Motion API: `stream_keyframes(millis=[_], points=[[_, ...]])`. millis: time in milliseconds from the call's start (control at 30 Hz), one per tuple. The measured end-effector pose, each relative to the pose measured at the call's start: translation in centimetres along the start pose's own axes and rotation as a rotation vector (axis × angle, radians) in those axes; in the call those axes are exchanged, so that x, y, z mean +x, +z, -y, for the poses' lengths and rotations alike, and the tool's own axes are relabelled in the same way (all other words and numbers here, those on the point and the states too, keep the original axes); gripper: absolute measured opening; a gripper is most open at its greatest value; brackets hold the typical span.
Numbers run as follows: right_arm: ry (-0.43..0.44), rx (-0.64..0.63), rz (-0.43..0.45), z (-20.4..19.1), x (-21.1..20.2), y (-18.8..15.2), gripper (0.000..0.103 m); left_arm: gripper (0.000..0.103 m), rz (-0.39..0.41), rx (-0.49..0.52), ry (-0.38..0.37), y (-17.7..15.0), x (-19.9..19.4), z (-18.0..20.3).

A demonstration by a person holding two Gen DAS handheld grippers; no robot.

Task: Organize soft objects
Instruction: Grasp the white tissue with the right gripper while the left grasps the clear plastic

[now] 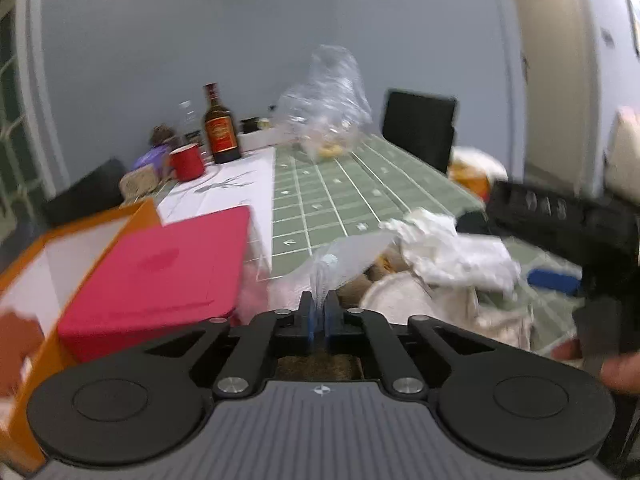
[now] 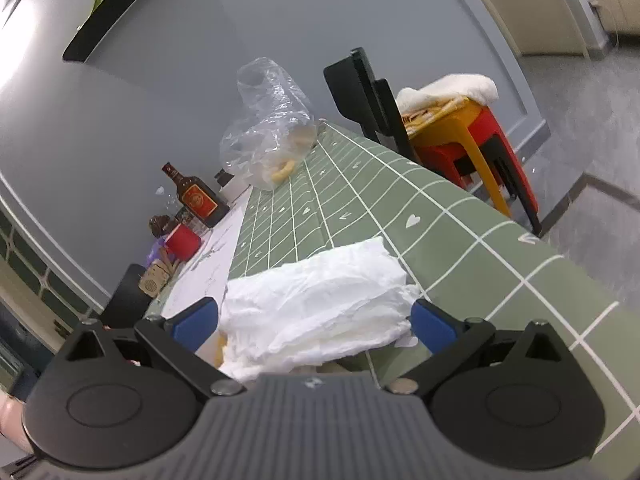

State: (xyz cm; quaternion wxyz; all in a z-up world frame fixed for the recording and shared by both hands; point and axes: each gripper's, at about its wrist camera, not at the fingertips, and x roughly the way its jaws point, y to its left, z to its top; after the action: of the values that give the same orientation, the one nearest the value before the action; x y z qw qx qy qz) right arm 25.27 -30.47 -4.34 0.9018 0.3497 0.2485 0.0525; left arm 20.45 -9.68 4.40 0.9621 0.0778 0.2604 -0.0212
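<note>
Place: a home dining room is suggested.
Table: a green checked tablecloth (image 2: 400, 216) is spread.
Tabletop: a bottle (image 1: 219, 128) and red mug (image 1: 187, 162) are seen.
Seating: a black chair (image 1: 418, 128) and stacked plastic stools (image 2: 476, 148) are seen.

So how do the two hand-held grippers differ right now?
The left hand-held gripper is shut, pinching clear plastic film; the right hand-held gripper is open, its blue pads either side of a crumpled white tissue. Left hovers near the red box; right is over the green tablecloth.
</note>
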Motion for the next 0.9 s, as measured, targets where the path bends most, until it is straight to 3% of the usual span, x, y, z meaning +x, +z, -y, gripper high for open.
stream_keyframes(millis=[100, 200, 333, 433, 667, 900], points=[[-0.014, -0.043, 0.005, -0.4, 0.3, -0.2, 0.1, 0.004, 0.024, -0.078, -0.074, 0.0, -0.5, -1.7], [-0.015, -0.074, -0.011, -0.7, 0.9, -0.5, 0.1, 0.004, 0.041, -0.163, -0.094, -0.2, -0.7, -3.1], [0.007, -0.049, -0.04, -0.3, 1.7, -0.7, 0.101, 0.004, 0.131, -0.207, -0.137, -0.5, -1.6, -3.8], [0.018, 0.0, -0.023, 0.5, 1.7, -0.5, 0.101, 0.004, 0.155, -0.25, -0.184, -0.6, -1.5, -4.4], [0.024, -0.004, -0.011, 1.0, 2.2, -0.4, 0.101, 0.003, 0.118, -0.264, -0.257, -0.6, -0.5, -4.9], [-0.056, -0.151, -0.026, -1.0, 2.9, -1.2, 0.1, 0.003, 0.142, -0.226, -0.285, -1.7, 0.0, -4.4]])
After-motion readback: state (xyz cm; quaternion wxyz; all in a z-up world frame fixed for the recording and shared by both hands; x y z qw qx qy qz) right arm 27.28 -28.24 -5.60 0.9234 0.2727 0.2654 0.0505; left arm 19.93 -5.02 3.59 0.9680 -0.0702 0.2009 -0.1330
